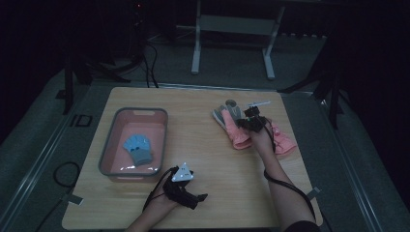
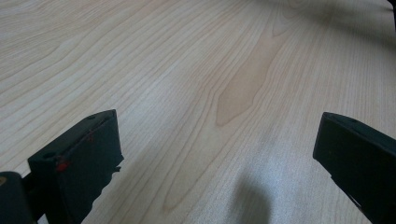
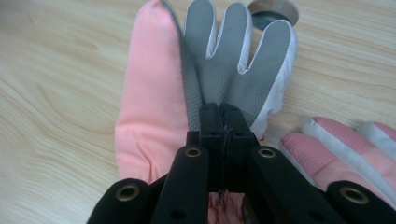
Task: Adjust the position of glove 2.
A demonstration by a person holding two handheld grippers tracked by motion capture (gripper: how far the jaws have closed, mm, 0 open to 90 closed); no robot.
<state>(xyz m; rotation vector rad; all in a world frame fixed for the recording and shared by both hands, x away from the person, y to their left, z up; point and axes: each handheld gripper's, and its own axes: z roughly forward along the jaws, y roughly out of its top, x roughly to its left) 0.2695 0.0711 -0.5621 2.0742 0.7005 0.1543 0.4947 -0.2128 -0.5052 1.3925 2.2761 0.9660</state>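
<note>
On the far right of the wooden table (image 1: pixel 203 140), the right gripper (image 3: pixel 223 122) pinches a pink-and-grey glove (image 3: pixel 210 65) between closed jaws, a second pink glove (image 3: pixel 345 149) just beside it. Near the front edge, the left gripper (image 2: pixel 217 154) rests wide apart over bare wood. Dark room beyond.

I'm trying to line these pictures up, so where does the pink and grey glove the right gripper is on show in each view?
High view: the pink and grey glove lies right of centre on the table, under the right gripper.
Left gripper view: bare tabletop between open jaws.
Right gripper view: the glove fills the centre, grey fingers pointing up, jaws shut on it.
Shared landmark: the second pink glove beside it.
</note>
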